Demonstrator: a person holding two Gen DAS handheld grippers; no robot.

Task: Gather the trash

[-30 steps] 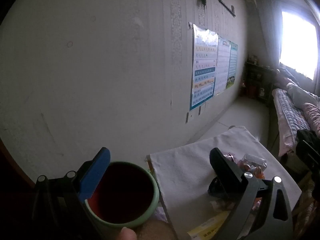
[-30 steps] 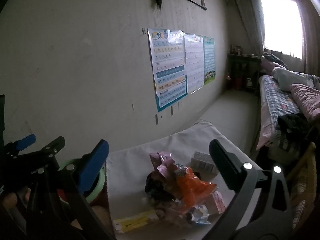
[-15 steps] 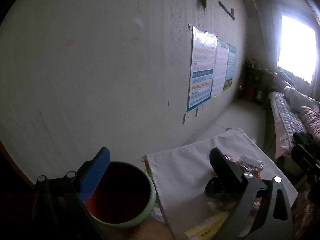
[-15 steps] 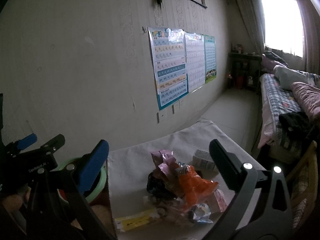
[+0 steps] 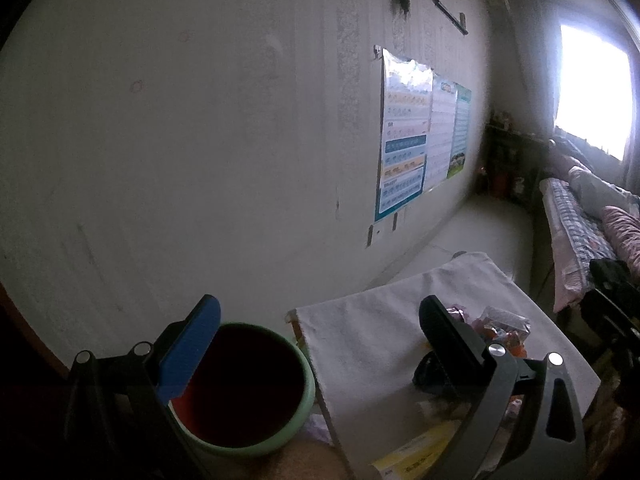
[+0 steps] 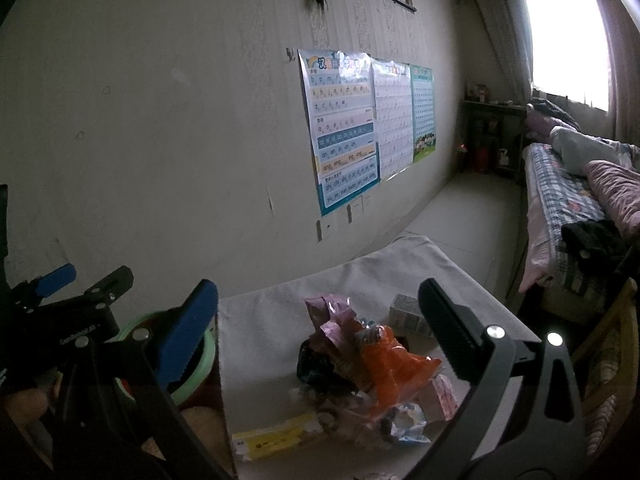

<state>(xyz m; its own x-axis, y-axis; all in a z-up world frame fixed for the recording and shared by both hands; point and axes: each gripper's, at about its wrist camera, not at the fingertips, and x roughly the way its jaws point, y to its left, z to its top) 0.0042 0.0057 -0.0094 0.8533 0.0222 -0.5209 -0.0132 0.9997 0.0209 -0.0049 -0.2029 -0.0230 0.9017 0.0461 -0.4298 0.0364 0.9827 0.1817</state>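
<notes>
L gripper (image 5: 316,340): jaws wide apart, nothing between the pads. Blue pad finger (image 5: 188,354) overlaps the near rim of a green bin (image 5: 308,376) w/ dark red inside; bin mouth sits betw the jaws, toward the blue side, open & unobstructed. Bin stands just beside the table's L edge; can't tell if it touches.

R gripper (image 6: 316,328): jaws also wide apart, empty. Trash pile (image 6: 360,364) lies betw and below the jaws, on the white cloth-covered table (image 6: 260,320). In the pile: orange wrapper (image 6: 388,364) in the middle, pink wrapper (image 6: 332,316) behind it, black wrapper (image 6: 316,364) on the blue-finger side, small carton (image 6: 408,314) just ahead of the dark finger (image 6: 444,328), yellow packet (image 6: 276,438) nearest the camera, close to the front table edge. Silvery-blue wrapper (image 6: 404,420) near the dark finger's base.

Room: cloth ahead of the pile is bare to the far edge; bare strip also betw pile and the table's bin-side edge. L gripper's frame shows in R view beyond the blue finger, over the bin, w/ a hand (image 6: 24,404) at bottom left. Wall w/ posters (image 6: 344,128) runs beyond the table; bed (image 6: 560,200) well off past the dark finger.
</notes>
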